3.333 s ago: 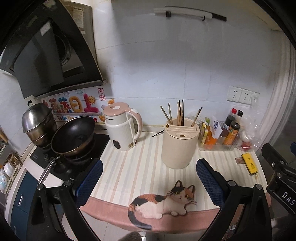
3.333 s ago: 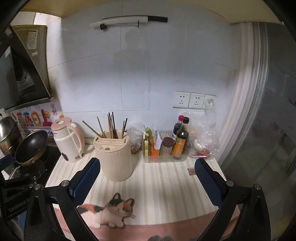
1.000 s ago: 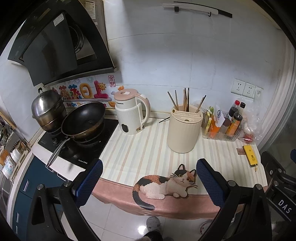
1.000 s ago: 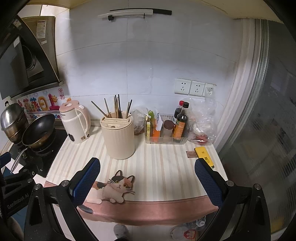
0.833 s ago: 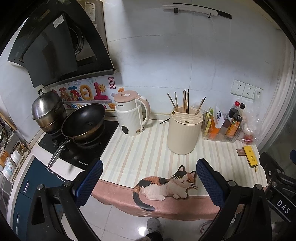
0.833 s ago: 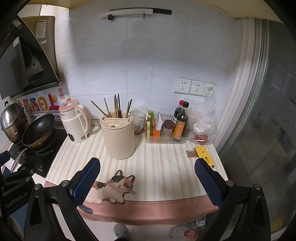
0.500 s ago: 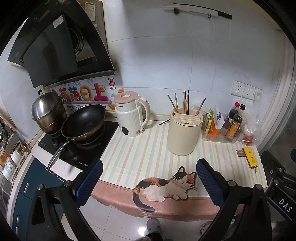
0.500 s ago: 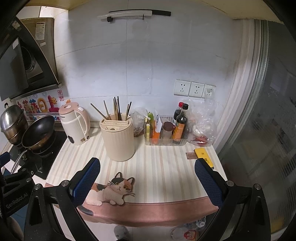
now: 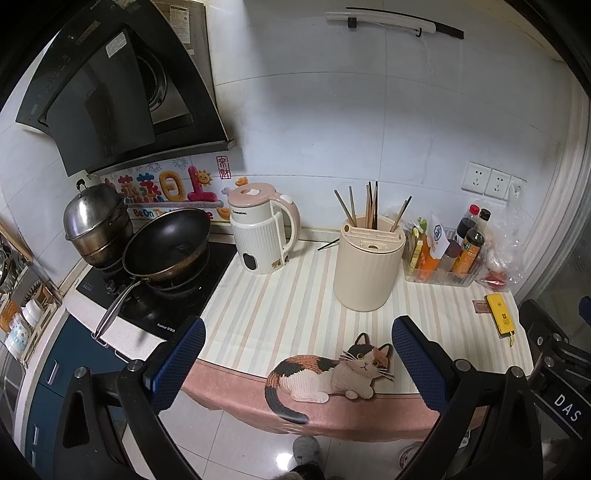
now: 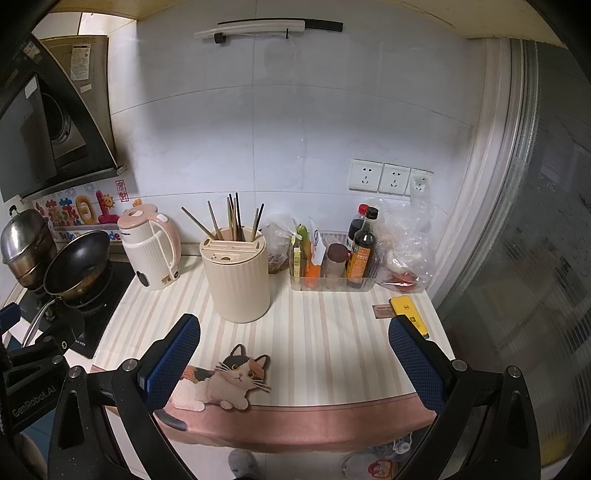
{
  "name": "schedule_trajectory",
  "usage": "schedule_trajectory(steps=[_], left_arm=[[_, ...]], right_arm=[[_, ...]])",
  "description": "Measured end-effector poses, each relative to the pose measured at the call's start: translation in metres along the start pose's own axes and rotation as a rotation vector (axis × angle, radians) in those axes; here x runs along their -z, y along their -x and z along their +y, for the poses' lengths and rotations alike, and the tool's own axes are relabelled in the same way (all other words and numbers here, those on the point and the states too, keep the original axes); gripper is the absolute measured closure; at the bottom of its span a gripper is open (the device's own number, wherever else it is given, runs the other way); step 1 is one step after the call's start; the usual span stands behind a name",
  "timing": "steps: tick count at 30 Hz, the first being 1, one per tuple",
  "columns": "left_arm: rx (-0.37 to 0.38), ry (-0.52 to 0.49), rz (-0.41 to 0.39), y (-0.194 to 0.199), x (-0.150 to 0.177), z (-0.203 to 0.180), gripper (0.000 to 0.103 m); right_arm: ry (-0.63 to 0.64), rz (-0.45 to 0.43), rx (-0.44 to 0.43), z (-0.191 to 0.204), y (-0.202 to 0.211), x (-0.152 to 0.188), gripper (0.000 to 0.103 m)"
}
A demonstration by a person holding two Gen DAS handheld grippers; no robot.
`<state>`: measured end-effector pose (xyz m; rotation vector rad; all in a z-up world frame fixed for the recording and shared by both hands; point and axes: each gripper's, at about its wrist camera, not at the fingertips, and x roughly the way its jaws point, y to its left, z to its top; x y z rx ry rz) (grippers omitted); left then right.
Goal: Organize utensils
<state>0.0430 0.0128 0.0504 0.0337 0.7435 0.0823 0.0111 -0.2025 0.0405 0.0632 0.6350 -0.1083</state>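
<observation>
A cream ribbed utensil holder [image 9: 367,267] stands on the striped counter mat [image 9: 288,310], with several chopsticks [image 9: 371,203] upright in its back slots. It also shows in the right wrist view [image 10: 238,280], with the chopsticks [image 10: 234,218] in it. One loose chopstick [image 9: 328,244] lies on the counter behind the holder, by the wall. My left gripper [image 9: 297,350] is open and empty, held back off the counter's front edge. My right gripper [image 10: 293,350] is open and empty, also in front of the counter.
A pink-and-white kettle [image 9: 262,229] stands left of the holder. A wok [image 9: 166,245] and steel pot [image 9: 96,221] sit on the stove at left. A clear tray of sauce bottles [image 9: 448,254] and a yellow device [image 9: 500,319] are at right. A knife [image 10: 266,27] hangs on the wall.
Both grippers have drawn back from the counter since 3.3 s ago, so more floor and stove show. In the last second the views shift only slightly. Both stay open.
</observation>
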Motion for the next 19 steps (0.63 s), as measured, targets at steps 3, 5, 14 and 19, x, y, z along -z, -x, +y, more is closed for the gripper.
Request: schedule_trajectory(steps=[3, 5, 14, 19], left_arm=[[-0.001, 0.001, 0.000, 0.0007, -0.0025, -0.0002, 0.000], [-0.001, 0.000, 0.000, -0.0001, -0.0047, -0.0003, 0.000], [0.000, 0.001, 0.000, -0.0002, -0.0038, -0.0001, 0.000], [-0.002, 0.007, -0.004, 0.0007, -0.0039, 0.0004, 0.000]], right_arm=[[0.001, 0.000, 0.001, -0.0003, -0.0005, -0.0008, 0.000], [-0.001, 0.002, 0.002, -0.0008, -0.0013, -0.0024, 0.000], [-0.004, 0.002, 0.005, -0.0008, -0.0016, -0.0035, 0.000], [-0.001, 0.000, 0.004, -0.0018, -0.0026, -0.0050, 0.000]])
